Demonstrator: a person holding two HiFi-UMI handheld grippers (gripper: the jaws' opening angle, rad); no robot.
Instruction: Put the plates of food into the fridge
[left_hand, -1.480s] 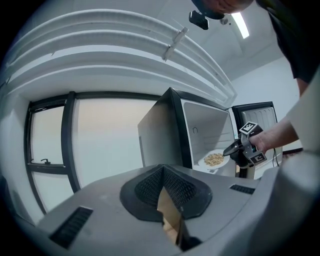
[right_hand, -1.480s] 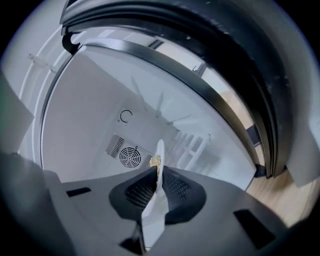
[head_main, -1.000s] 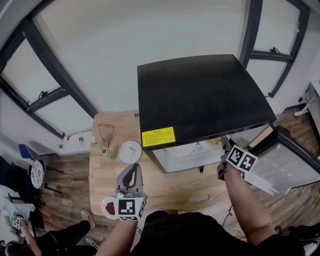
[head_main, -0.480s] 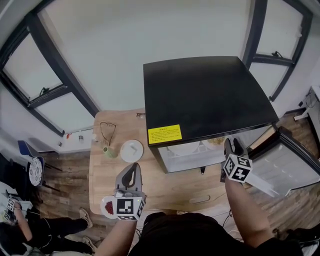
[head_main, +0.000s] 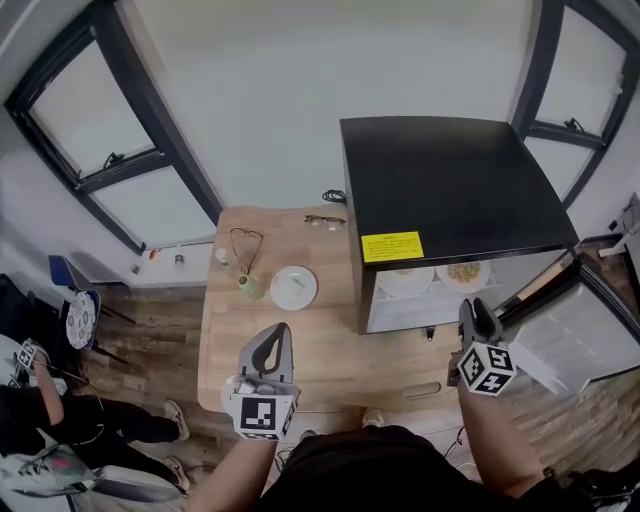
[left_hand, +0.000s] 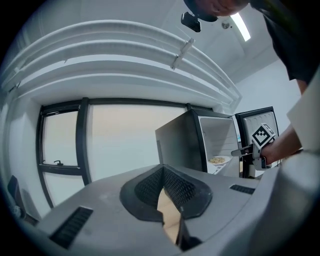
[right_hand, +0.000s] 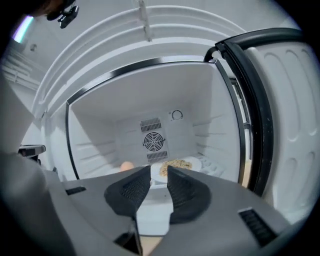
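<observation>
Since two plates are already seen standing inside the fridge (head_main: 450, 190), the task is judged to be well along. One plate of noodle-like food (right_hand: 176, 164) is set toward the right of the compartment, and a second plate (head_main: 405, 280) is set beside it on the left; both are placed far enough in to sit clear of the doorway. The right hand-held gripper (right_hand: 159, 172) is held just outside the opening and aimed at the noodle plate. Its jaws are apart and closing, with nothing caught between them; the plate is seen only beyond the gap. The fridge door (head_main: 590, 335) stands swung wide to the right, presumably so that more can be loaded. The left hand-held gripper (left_hand: 162, 170) is held low over the tabletop (head_main: 330, 350), its jaws brought together at the tips and nothing gripped. A white plate (head_main: 293, 287) lies on the tabletop near the fridge; whether food is on it cannot be told.
</observation>
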